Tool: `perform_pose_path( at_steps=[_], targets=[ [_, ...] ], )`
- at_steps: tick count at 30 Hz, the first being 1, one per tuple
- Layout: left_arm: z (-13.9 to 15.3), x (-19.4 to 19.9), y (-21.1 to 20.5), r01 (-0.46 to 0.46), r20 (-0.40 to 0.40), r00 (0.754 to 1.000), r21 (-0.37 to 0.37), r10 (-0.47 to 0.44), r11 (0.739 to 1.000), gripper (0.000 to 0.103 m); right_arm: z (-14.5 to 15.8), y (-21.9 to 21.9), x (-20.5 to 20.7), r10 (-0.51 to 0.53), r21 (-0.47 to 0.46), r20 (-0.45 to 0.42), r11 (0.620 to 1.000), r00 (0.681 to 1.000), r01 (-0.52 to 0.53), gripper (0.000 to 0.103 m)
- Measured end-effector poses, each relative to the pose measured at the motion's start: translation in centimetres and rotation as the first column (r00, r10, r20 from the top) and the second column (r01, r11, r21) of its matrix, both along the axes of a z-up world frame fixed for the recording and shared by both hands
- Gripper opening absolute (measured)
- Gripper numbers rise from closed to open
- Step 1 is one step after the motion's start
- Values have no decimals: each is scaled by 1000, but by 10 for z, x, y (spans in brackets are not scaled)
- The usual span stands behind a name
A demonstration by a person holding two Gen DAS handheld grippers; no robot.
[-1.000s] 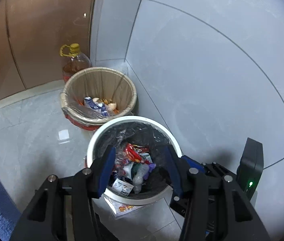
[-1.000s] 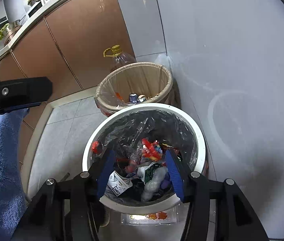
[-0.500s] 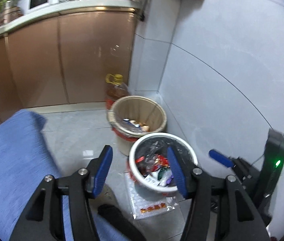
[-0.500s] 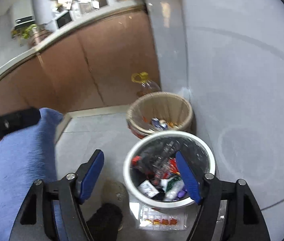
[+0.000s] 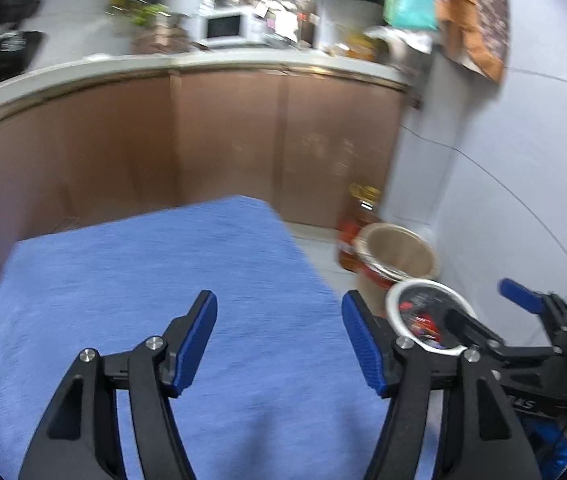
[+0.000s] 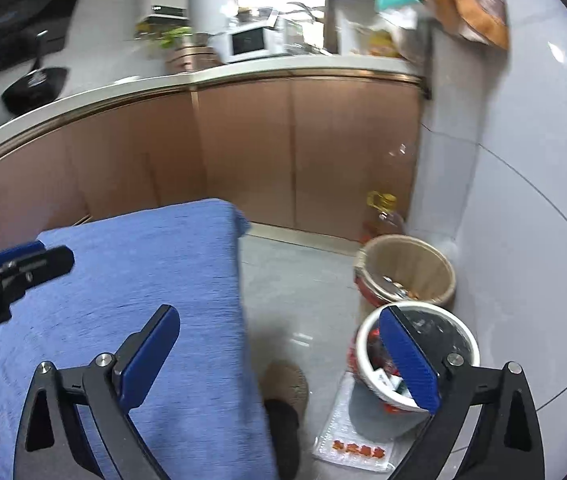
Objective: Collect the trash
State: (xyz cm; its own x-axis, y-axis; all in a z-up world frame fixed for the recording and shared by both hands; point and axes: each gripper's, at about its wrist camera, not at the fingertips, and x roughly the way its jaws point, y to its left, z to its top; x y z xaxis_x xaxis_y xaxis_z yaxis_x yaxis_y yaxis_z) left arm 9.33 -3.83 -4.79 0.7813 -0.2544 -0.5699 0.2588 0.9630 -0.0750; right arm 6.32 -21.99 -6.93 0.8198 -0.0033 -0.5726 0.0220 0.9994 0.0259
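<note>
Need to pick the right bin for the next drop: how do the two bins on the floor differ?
The white bin has a black liner and a white rim; the tan bin has a pale liner with a red band under the rim. The white bin holds a heap of colourful wrappers; the tan bin shows only a few scraps at the bottom. The white bin stands nearer the camera, the tan bin behind it by the oil bottle. Both are round, open and upright, beside the wall.

Both my grippers now sit higher and farther back from the white trash bin; a blue cloth-covered table fills the foreground, and my right gripper opens wider.
</note>
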Motion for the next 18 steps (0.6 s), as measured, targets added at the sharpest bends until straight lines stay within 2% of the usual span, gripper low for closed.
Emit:
perform_pose_path(
  at_steps=[5, 10, 13, 18],
  targets=[
    [3, -26, 45, -139, 77, 987, 4, 138, 990, 65, 11, 38, -13, 39, -58, 42, 998, 998, -37, 103],
    [-3, -41, 77, -236, 104, 967, 12, 233, 972, 65, 14, 62, -20, 52, -101, 50, 994, 997, -47, 103],
    [-8, -44, 88, -278, 103, 956, 17, 275, 960, 65, 12, 68, -23, 65, -110, 50, 992, 997, -59, 103],
    [-13, -52, 86, -293, 107, 952, 55, 286, 955, 65, 8, 66, -26, 70, -96, 53, 993, 996, -65, 103]
  ],
)
